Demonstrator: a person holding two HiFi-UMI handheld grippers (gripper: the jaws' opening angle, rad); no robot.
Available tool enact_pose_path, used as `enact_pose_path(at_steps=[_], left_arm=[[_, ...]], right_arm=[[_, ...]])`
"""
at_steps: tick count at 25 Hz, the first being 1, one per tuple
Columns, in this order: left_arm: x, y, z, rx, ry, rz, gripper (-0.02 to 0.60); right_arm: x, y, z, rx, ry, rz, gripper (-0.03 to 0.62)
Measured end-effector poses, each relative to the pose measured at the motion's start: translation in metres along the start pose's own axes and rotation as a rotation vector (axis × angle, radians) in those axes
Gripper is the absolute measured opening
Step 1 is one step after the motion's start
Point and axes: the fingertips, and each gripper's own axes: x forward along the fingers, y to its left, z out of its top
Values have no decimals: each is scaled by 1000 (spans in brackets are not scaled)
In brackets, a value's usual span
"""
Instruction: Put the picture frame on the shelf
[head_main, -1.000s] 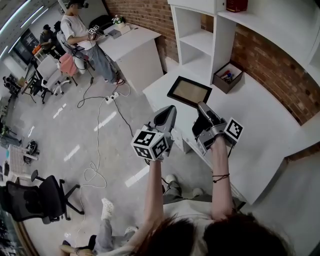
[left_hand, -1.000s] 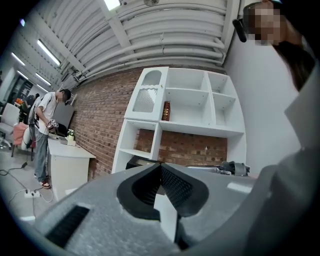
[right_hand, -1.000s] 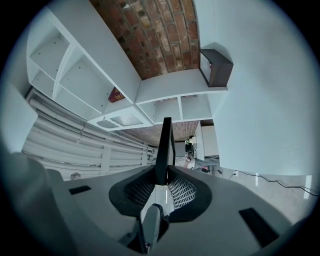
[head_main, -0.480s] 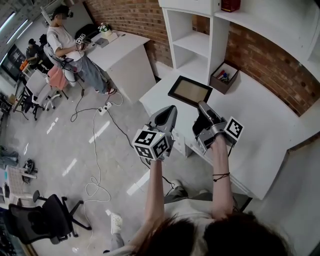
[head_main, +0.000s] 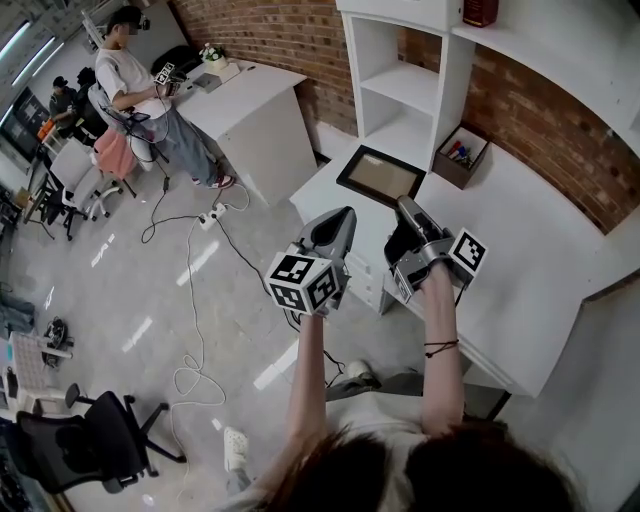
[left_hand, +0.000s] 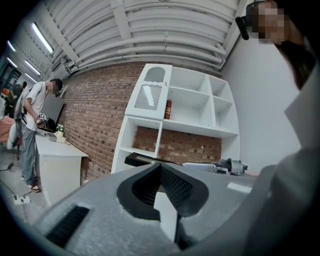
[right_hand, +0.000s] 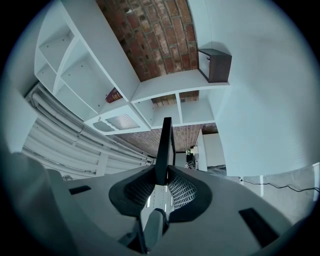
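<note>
With your right gripper (head_main: 403, 208) clamped on just the near edge of the picture frame (head_main: 380, 176), low over the table (head_main: 520, 250) before the shelf (head_main: 405, 85), and your left gripper (head_main: 340, 218) closed on nothing, the frame may swing, slip, or clip the shelf's upright.

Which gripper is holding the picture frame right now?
The right gripper: its jaws are clamped on the near edge of the picture frame. The left gripper has its jaws together with nothing between them.
</note>
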Motion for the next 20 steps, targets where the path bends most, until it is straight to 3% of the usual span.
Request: enact_pose_path(at_steps=[20], left_arm=[[8, 27, 2, -13, -7, 16, 11]], right_arm=[[30, -11, -10, -5, 8, -13, 72]])
